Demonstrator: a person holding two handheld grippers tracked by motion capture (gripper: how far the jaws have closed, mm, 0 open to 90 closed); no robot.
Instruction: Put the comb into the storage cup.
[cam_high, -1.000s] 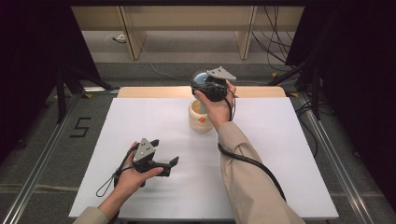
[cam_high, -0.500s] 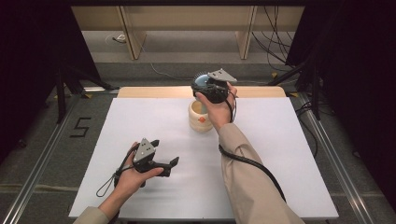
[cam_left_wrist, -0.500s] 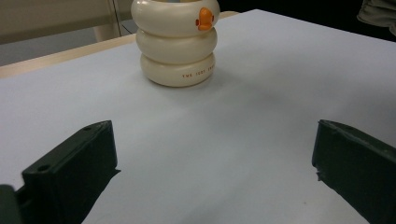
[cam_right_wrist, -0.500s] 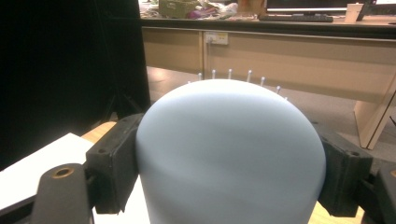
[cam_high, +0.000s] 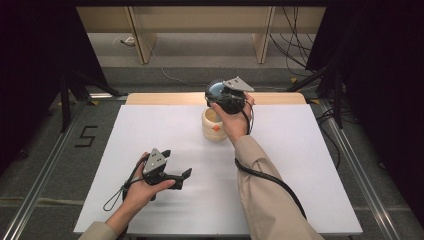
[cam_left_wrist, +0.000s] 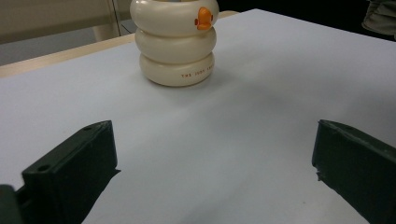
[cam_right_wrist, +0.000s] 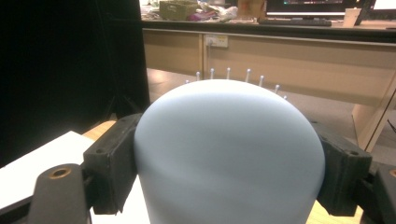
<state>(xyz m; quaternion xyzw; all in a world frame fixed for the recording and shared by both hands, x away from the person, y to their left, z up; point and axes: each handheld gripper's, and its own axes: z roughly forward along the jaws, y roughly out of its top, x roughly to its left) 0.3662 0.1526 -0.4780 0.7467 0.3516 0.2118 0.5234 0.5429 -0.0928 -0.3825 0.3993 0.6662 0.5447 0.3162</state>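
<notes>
A cream holder shaped like three stacked rings, with a small orange duck bill on its side, stands at the back middle of the white board. Just above and behind it, my right gripper is shut on a pale blue domed object with thin white-tipped bristles along its far edge. In the right gripper view the dome sits squeezed between both black jaws. My left gripper rests low over the front left of the board, open with nothing in it. The holder stands upright well ahead of its jaws.
A strip of wooden tabletop shows behind the board. Beyond it are wooden bench legs and cables on the floor. Black stands flank the table. A cable trails from my right gripper along the sleeve.
</notes>
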